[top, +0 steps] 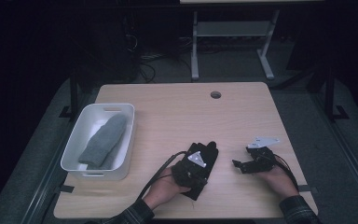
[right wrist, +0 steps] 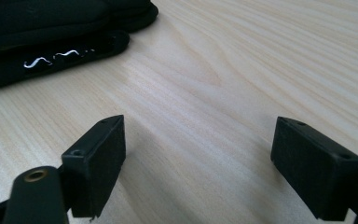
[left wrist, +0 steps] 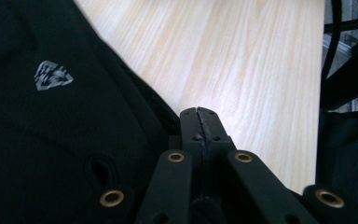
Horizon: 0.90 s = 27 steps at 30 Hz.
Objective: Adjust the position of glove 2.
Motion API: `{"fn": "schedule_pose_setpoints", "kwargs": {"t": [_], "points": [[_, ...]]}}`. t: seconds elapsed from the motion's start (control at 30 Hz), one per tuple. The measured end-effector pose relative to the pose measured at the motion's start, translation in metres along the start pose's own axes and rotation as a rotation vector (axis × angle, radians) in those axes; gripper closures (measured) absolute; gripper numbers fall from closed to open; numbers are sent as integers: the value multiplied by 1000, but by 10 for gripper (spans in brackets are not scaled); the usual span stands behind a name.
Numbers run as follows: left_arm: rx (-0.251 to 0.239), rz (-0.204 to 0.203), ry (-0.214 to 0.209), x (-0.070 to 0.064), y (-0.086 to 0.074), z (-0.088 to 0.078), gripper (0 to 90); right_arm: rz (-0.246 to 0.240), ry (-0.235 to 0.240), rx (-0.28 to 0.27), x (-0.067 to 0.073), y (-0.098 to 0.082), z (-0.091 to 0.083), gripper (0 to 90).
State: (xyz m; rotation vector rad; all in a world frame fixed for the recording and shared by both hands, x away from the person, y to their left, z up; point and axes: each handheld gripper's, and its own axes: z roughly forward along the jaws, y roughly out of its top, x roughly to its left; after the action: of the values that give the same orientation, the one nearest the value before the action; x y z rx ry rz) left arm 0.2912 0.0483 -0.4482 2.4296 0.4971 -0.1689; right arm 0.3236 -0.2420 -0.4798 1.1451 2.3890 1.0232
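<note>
A black glove [top: 209, 150] lies on the wooden table [top: 177, 112], near its front edge. My left gripper [top: 200, 161] rests over the glove. In the left gripper view its jaws [left wrist: 199, 114] are pressed together, and I see nothing between them. The glove [left wrist: 51, 116], which has a small grey emblem, lies just left of them. My right gripper [top: 239, 166] sits low over the table to the right of the glove and points toward it. Its jaws [right wrist: 198, 154] stand wide apart over bare wood. The glove's fingers [right wrist: 51, 28] lie beyond them at the upper left.
A white bin [top: 74, 144] holding a grey knitted mitten [top: 103, 140] stands at the table's left side. A round cable hole [top: 216, 94] sits near the far edge. Beyond the table stand the white legs of another desk [top: 195, 46] and some floor cables.
</note>
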Motion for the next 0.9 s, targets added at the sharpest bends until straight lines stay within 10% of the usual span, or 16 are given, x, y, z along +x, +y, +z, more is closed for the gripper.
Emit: {"fn": "schedule_pose_setpoints", "kwargs": {"t": [0.5, 0.9], "points": [[21, -39, 102, 21, -25, -33, 895, 8, -3, -14, 0, -2, 1, 130], [-46, -47, 106, 27, -27, -56, 842, 8, -1, -14, 0, -2, 2, 124]]}}
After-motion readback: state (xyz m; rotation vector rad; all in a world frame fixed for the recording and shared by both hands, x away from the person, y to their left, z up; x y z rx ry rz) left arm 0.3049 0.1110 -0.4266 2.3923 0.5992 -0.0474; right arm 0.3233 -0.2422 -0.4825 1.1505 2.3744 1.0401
